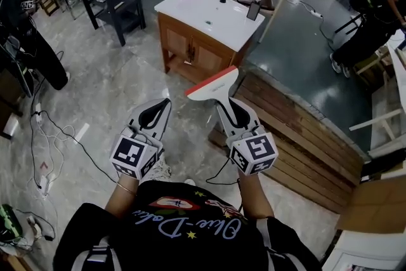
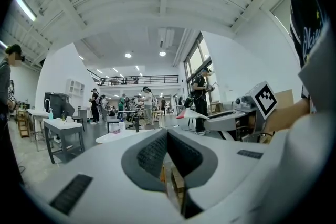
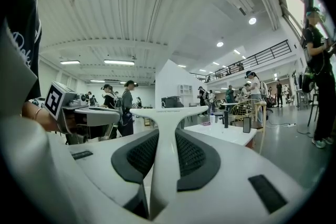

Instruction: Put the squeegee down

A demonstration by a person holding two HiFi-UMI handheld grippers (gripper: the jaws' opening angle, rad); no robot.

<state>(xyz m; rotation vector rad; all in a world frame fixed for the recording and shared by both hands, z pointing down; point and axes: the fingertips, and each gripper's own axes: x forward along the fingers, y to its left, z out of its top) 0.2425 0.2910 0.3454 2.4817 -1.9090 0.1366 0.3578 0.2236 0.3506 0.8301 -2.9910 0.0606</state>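
While the squeegee (image 1: pixel 212 87) hangs in the air, the put-down is not yet done.

At twelve o'clock in the head view a white-topped table (image 1: pixel 209 13) stands well apart from the person, over grey floor (image 1: pixel 114 95). Nearer, the right hand-held gripper (image 1: pixel 223 105) points level with its jaws clamped on the squeegee's white handle, the blade crosswise at its twelve o'clock. At its nine o'clock the left hand-held gripper (image 1: pixel 163 106) has its jaws together on nothing. Reaching a surface, lowering and letting go all seem left to do.
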